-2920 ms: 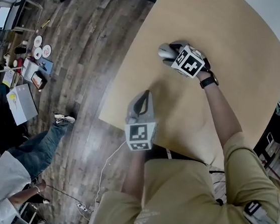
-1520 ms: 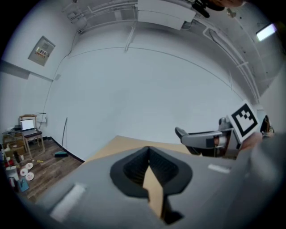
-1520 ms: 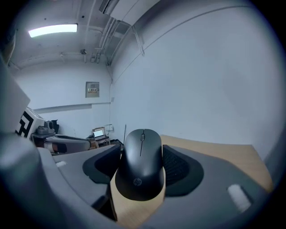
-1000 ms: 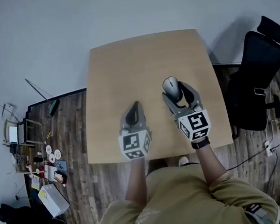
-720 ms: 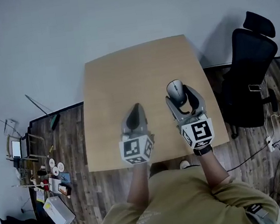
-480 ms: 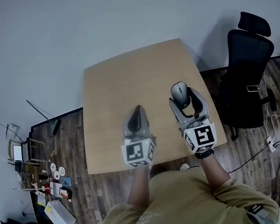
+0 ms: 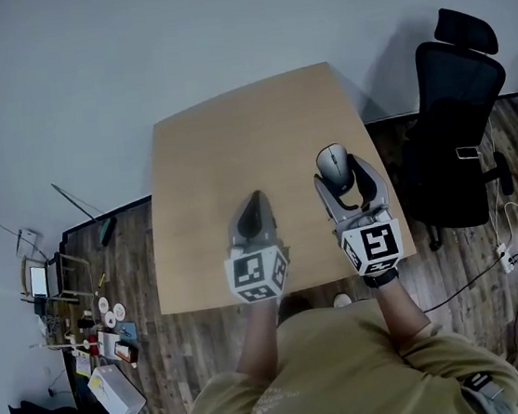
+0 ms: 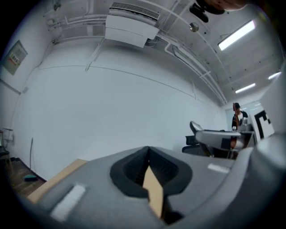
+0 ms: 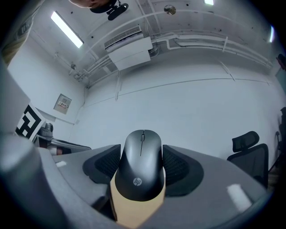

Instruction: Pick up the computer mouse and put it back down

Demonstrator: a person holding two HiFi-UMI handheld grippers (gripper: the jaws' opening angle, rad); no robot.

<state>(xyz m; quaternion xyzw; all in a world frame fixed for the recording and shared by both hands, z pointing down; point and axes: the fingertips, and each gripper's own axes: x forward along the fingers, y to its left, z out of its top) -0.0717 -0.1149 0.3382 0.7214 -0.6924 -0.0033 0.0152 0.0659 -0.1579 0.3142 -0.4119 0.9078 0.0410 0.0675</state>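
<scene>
Computer mouse [image 9: 141,163] clamped by its flanks between the padded jaws of right gripper [image 7: 341,177], buttons pointing away, near the right edge of a tan table [image 7: 232,139]. Grips squarely on both sides, apparently to guard the rounded shell against slipping or twisting. Resting on the wood or hanging just clear: hard to say from either angle. Parks left gripper [image 7: 254,209] beside it over the tabletop, jaws pinched together on nothing, seemingly to stay out of a one-handed job. Black office chair [image 7: 455,121] off to the right, well apart.
</scene>
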